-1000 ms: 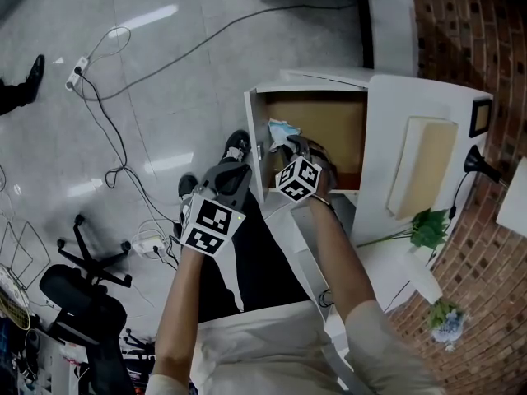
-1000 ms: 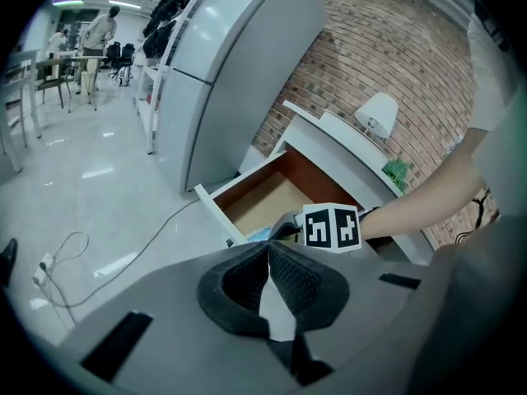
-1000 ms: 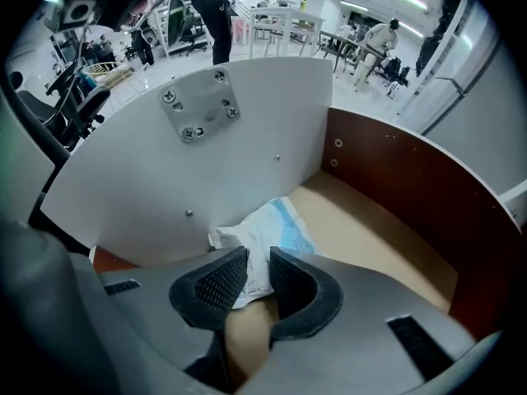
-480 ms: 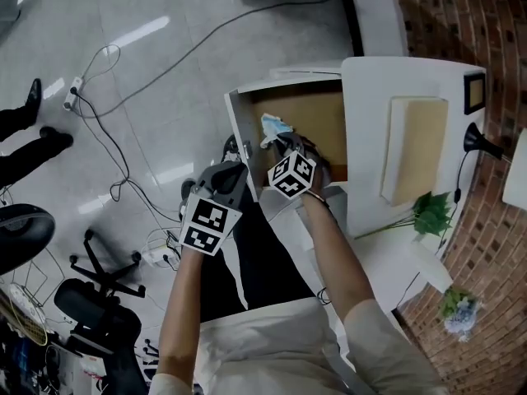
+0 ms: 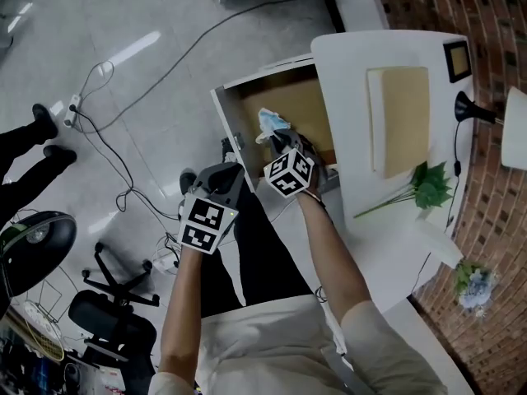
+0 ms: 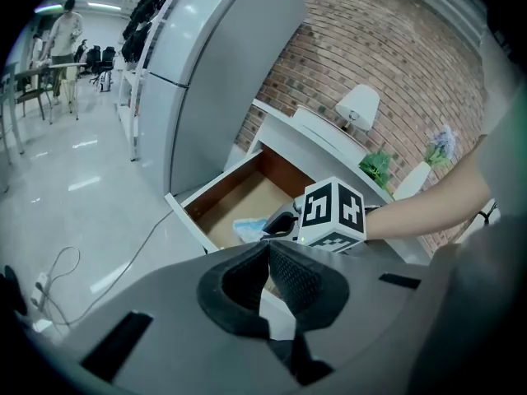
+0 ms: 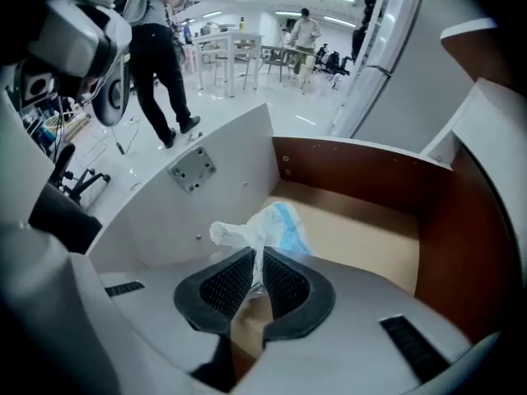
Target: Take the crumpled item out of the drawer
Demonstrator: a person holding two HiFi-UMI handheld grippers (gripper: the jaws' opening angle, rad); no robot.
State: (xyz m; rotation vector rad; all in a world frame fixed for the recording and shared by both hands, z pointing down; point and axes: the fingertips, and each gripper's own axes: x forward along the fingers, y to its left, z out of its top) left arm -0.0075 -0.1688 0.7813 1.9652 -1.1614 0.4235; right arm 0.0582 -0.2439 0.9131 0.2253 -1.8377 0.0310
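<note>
The crumpled item (image 7: 263, 230), a white and light-blue wad, hangs just above the brown floor of the open white drawer (image 7: 362, 241). My right gripper (image 7: 257, 274) points steeply down and is shut on the wad's lower end; its jaws have just been closing onto it. The head view shows the crumpled item (image 5: 272, 123) over the drawer (image 5: 227, 120) near the front left corner, with the right gripper (image 5: 277, 141) below it. My left gripper (image 5: 227, 176) stays outside the drawer front, jaws together and empty. From the left gripper (image 6: 268, 256) view, the crumpled item (image 6: 246, 228) shows beyond its tips.
The white cabinet top (image 5: 354, 72) carries a beige pad (image 5: 398, 118), a green sprig (image 5: 422, 191) and a black lamp (image 5: 466, 110). Cables (image 5: 115, 151) and a power strip trail over the floor. A person's shoes (image 5: 45, 118) and office chairs (image 5: 107, 311) stand to the left.
The right gripper's jaws closed on the crumpled item and lifted it off the drawer floor. The left gripper rose a little beside the drawer front.
</note>
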